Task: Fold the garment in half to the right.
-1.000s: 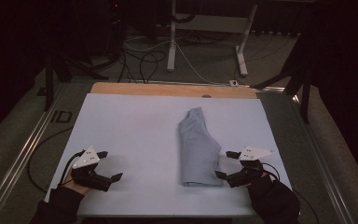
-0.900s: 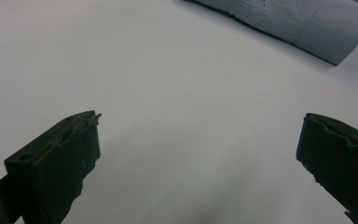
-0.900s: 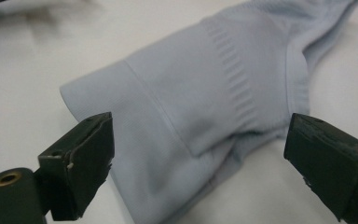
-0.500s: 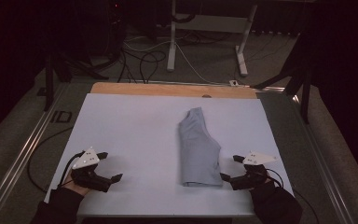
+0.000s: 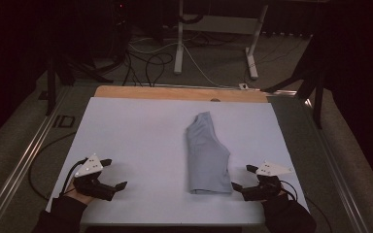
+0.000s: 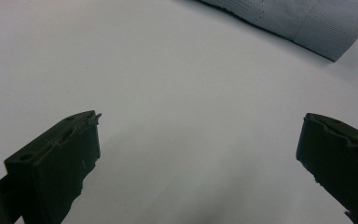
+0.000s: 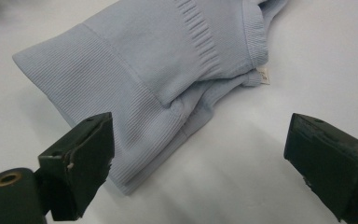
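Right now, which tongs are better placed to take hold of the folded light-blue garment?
Right. The right tongs sit open beside the garment, at its near corner; the left tongs, also open, are far off across the white sheet.

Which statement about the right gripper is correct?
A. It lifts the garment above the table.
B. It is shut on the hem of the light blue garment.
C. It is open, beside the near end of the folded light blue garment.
C: the right gripper has its jaws spread wide, holding nothing, next to the ribbed end of the folded light blue garment, which lies flat on the table.
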Motion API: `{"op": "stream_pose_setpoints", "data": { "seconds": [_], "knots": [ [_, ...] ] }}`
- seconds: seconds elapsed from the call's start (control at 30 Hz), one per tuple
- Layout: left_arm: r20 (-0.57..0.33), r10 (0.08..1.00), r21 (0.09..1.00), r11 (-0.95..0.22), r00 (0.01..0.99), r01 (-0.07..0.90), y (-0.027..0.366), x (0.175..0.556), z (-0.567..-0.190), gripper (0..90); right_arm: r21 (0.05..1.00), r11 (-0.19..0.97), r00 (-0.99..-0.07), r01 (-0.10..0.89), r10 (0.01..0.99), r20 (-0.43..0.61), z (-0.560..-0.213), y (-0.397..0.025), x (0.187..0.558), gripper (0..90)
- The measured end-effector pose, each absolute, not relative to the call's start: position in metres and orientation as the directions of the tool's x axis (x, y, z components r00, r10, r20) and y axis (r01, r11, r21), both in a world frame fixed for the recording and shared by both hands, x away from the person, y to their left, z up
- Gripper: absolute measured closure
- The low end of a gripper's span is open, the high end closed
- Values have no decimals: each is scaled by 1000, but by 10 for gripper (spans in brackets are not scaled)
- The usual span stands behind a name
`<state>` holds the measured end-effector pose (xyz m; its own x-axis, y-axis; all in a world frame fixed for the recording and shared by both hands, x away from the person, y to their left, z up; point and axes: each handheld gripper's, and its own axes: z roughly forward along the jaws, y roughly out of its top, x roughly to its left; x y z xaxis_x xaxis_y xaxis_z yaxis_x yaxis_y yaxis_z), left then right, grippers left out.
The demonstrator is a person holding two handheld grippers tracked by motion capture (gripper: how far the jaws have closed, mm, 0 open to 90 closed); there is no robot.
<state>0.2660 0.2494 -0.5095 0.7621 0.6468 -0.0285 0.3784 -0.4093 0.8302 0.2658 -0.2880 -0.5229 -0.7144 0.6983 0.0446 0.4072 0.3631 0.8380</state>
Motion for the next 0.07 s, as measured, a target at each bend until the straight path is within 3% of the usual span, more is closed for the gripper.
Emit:
{"op": "stream_pose_setpoints", "data": {
  "seconds": [0.07],
  "knots": [
    [-30,648,831,-406,761,379,249,266,-509,5,838,360,-713,410,700,49,-523,-288,266,85]
  ]
}}
